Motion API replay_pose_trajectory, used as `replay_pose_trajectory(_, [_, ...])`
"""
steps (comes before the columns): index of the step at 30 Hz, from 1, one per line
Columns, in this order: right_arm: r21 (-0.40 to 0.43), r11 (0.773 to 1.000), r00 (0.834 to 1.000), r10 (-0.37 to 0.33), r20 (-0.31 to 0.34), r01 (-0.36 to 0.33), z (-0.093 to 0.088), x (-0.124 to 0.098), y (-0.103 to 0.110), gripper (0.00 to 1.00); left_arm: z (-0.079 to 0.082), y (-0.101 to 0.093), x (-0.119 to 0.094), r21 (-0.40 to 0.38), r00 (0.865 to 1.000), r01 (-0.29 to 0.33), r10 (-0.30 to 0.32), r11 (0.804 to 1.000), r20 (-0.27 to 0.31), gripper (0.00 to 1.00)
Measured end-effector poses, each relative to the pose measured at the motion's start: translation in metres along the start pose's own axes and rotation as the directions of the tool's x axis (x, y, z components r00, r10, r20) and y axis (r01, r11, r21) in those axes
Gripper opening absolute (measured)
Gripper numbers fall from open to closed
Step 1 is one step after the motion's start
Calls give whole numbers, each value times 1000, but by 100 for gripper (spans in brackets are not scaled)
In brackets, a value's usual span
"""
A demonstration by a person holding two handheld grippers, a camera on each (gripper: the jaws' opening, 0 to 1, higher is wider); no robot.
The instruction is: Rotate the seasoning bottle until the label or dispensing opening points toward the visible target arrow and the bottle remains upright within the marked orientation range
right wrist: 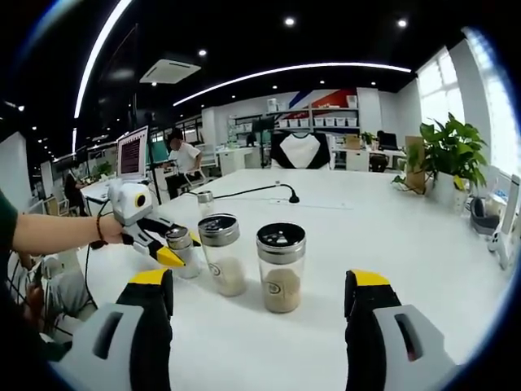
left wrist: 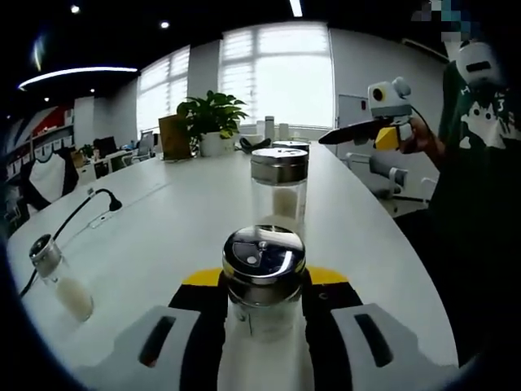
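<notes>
My left gripper (left wrist: pixel 264 277) is shut on a small glass seasoning bottle (left wrist: pixel 264 281) with a perforated metal lid, standing upright on the white table (left wrist: pixel 163 228). The right gripper view shows the left gripper (right wrist: pixel 174 256) from the side, its yellow tips on that small bottle (right wrist: pixel 182 249). Two larger shakers stand beside it, one (right wrist: pixel 221 254) with white grains and one (right wrist: pixel 281 269) with tan grains. My right gripper (right wrist: pixel 259 281) is open just in front of the tan shaker, held off the table in a hand (left wrist: pixel 358 130).
Another shaker (left wrist: pixel 61 277) stands at the left near a black cable (left wrist: pixel 89 204). A potted plant (left wrist: pixel 213 114) and small items sit at the table's far end. The table edge curves along the right, where a person in a dark shirt (left wrist: pixel 480 179) stands.
</notes>
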State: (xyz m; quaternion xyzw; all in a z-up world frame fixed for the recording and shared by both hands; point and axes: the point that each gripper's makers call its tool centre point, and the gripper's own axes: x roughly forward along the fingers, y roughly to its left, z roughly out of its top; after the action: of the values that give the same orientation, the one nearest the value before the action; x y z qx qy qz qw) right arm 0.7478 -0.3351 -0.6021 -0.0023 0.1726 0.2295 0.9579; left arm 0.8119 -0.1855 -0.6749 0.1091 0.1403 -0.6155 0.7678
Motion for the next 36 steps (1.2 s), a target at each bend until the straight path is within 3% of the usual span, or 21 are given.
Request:
replay_pose_trajectory(11, [-12,1000,1000,11,2,-11,0,1,2,89,0,3,0,-28,998,-65,65,998,12,37])
replay_pose_trajectory(15, [-8,1000,1000,16,1,-16,0,2,4,89,0,4,1,-54,994,-99,102,994,47,37])
replay_pose_trajectory(25, [-12,1000,1000,21,-6,-21,-1,2,8,89,-1,8,0,-75,984,-172,175,982,44,37])
replay_pose_trajectory(36, [-7,1000,1000,22,-10,-22,0,3,8,88,-3,17,-4,-127,950,-299,308,946,56,37])
